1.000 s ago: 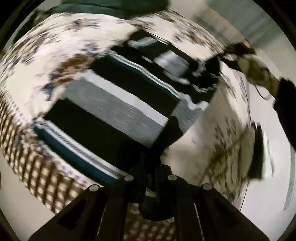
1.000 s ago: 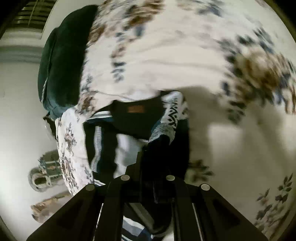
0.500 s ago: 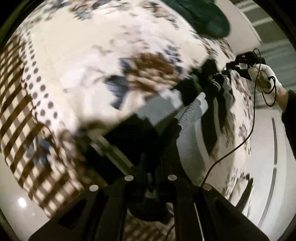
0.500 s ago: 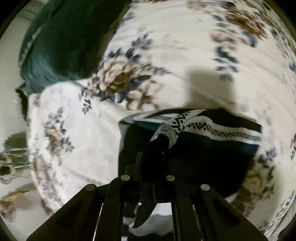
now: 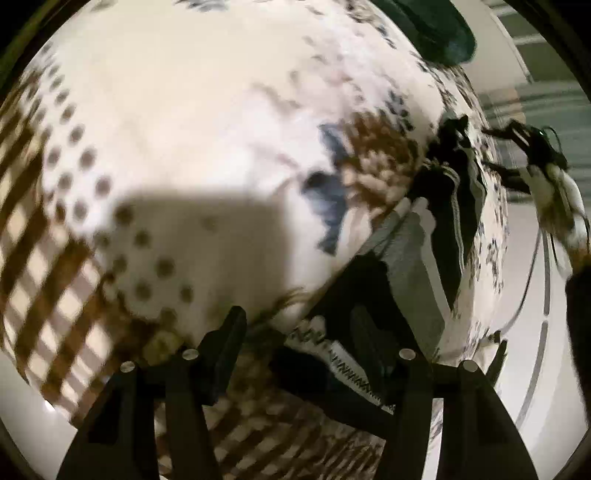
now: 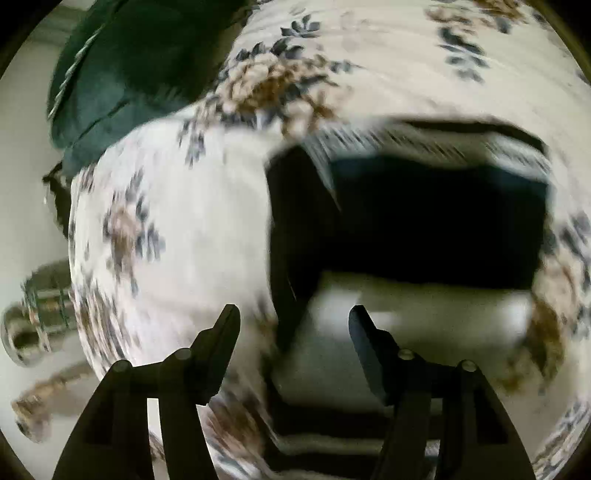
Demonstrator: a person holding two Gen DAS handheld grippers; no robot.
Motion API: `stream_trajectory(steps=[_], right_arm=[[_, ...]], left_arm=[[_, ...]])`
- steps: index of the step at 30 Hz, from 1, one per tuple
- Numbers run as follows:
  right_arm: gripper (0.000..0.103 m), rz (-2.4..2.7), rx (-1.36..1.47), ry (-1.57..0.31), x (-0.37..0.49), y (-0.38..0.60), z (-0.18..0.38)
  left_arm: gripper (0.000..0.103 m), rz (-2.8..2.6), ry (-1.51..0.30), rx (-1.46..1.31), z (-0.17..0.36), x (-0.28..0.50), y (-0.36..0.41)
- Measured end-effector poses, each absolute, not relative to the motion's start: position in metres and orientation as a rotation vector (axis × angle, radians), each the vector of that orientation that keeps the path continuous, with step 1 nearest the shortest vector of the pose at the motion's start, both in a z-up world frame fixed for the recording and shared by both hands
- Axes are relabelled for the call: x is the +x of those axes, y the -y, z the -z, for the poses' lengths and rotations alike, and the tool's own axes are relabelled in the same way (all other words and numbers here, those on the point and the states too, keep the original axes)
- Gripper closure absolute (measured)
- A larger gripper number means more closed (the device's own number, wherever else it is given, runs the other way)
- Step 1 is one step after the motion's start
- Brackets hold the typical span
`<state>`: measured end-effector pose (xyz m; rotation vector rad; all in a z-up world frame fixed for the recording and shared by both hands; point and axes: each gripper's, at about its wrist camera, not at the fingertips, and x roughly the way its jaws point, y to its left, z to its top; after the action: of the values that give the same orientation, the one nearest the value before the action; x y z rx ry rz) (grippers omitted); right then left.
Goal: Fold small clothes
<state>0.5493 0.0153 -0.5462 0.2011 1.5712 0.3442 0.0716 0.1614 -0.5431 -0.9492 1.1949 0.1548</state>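
A striped garment in black, grey, white and teal lies folded on the flowered bed cover. In the right wrist view the garment lies just ahead of my right gripper, which is open and empty above its near left edge. In the left wrist view the garment stretches away to the right, and my left gripper is open, with its right finger over the garment's near patterned edge. The other hand with the right gripper shows at the far right. Both views are blurred.
The bed cover is white with brown and blue flowers, and has a brown checked border. A dark green cushion lies at the far end, and it also shows in the left wrist view. Pale floor lies beside the bed.
Both grippers have opened and let go of the garment. It now lies folded on the bed, and both grippers have pulled back a little from it.
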Motion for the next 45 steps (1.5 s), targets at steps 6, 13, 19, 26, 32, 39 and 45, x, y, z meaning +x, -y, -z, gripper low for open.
stream_trajectory(steps=[6,13,19,26,32,39,45], right_arm=[[0.039,-0.329,0.068,-1.603,0.396,0.056,0.553],[0.042,-0.241,0.358,-1.843,0.218,0.125,0.641],[0.096,-0.267,0.513,-1.792,0.15,0.14,0.657],[0.065,-0.282,0.459,-1.84,0.168,0.141,0.643],[0.042,-0.219,0.572,-1.672,0.257,0.182,0.589],[0.042,-0.134,0.657,-1.451,0.41,0.22,0.578],[0.042,-0.112,0.724,-1.378,0.512,0.23,0.601]], left_arm=[[0.047,-0.107,-1.245,-0.805,0.55,0.11,-0.138],[0.093,-0.055,-1.276,-0.71,0.567,0.12,-0.115],[0.094,-0.057,-1.262,-0.676,0.545,0.11,-0.11],[0.063,-0.041,-1.323,-0.638,0.522,0.129,-0.119],[0.043,0.091,-1.155,-0.698,0.482,0.238,-0.149],[0.043,0.278,-1.058,-0.603,0.478,0.444,-0.139],[0.046,0.361,-1.152,-0.462,0.524,0.558,-0.097]])
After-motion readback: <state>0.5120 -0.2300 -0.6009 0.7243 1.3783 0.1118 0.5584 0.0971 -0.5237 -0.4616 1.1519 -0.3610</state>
